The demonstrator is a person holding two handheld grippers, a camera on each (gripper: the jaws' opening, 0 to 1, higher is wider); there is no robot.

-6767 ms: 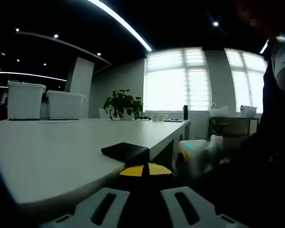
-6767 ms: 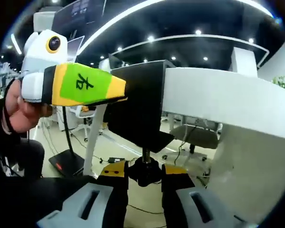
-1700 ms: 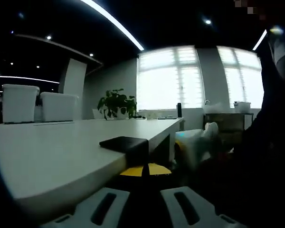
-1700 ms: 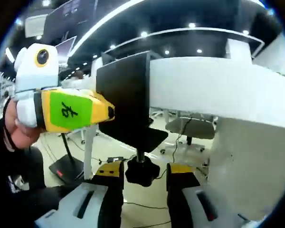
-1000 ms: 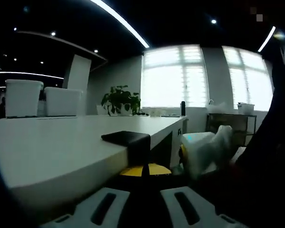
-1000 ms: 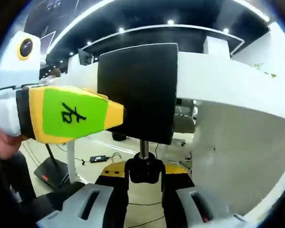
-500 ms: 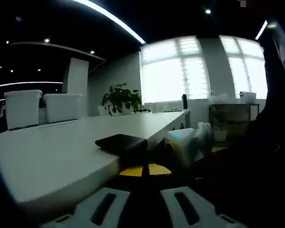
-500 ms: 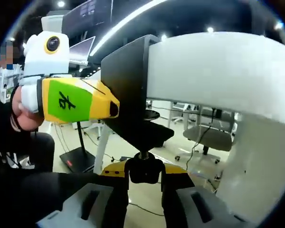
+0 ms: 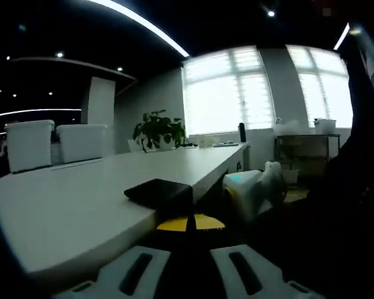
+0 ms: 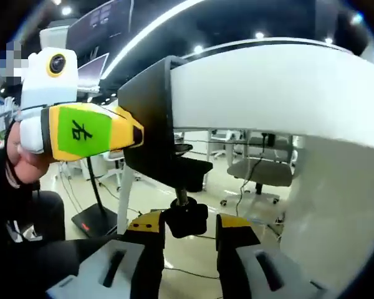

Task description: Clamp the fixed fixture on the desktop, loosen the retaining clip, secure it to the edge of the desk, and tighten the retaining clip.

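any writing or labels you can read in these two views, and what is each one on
"左": one handwritten black character on the green patch of the left gripper, seen from the right gripper view, where it closes on the black clamp at the desk edge.

The dark screens high up in that view carry marks too small and blurred to read.

No readable text in the left gripper view.

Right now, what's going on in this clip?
A person is fitting a black clamp fixture onto the edge of a white desk. The left gripper holds the fixture's body, while the right gripper has its jaws around the screw knob underneath. The fixture's top plate lies on the desktop.
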